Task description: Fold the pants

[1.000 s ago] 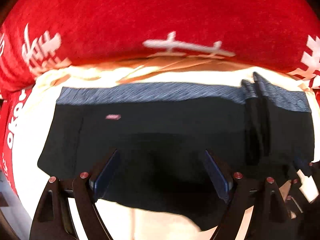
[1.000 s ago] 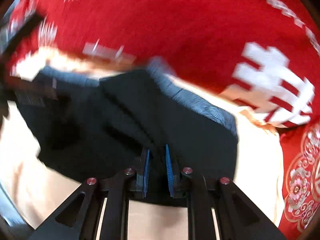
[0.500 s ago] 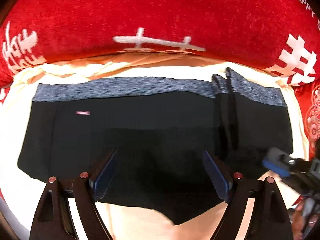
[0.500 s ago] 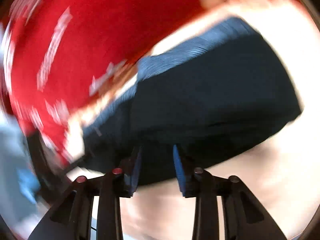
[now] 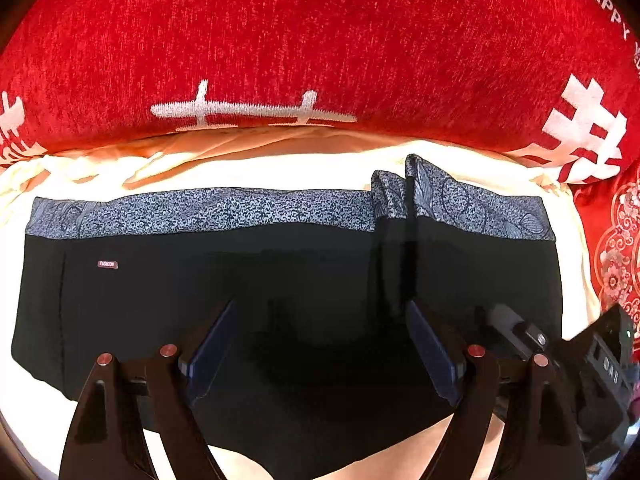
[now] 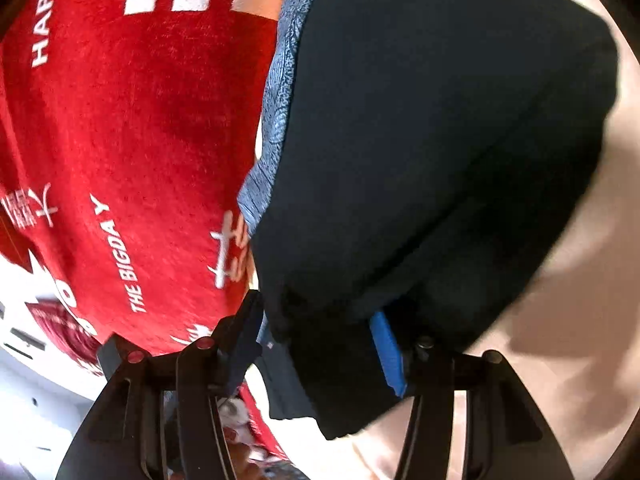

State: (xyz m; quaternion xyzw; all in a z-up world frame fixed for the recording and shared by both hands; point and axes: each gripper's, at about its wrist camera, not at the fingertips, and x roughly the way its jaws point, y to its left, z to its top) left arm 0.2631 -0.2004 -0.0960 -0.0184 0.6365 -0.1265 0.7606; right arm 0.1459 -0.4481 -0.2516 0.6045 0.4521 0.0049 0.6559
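Pants [image 5: 280, 280] lie folded on the cream sheet [image 5: 280, 172], soft and limp. Left gripper [image 5: 320, 344] hovers wide open; right gripper [image 6: 320, 344] is opening around the hem, probably loose. Best grab: band corner at 2 o'clock.

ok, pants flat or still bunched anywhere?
Mostly flat; the pants have one raised pleat standing up through the patterned waistband, right of centre.

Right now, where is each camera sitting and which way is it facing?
Left wrist: on the left gripper, looking steeply down at the black pants on a cream sheet; the right gripper intrudes at lower right.
Right wrist: on the right gripper, rolled sideways, jaws opening around the pants' edge.
Shared: the pants, their blue patterned waistband and the red blanket.
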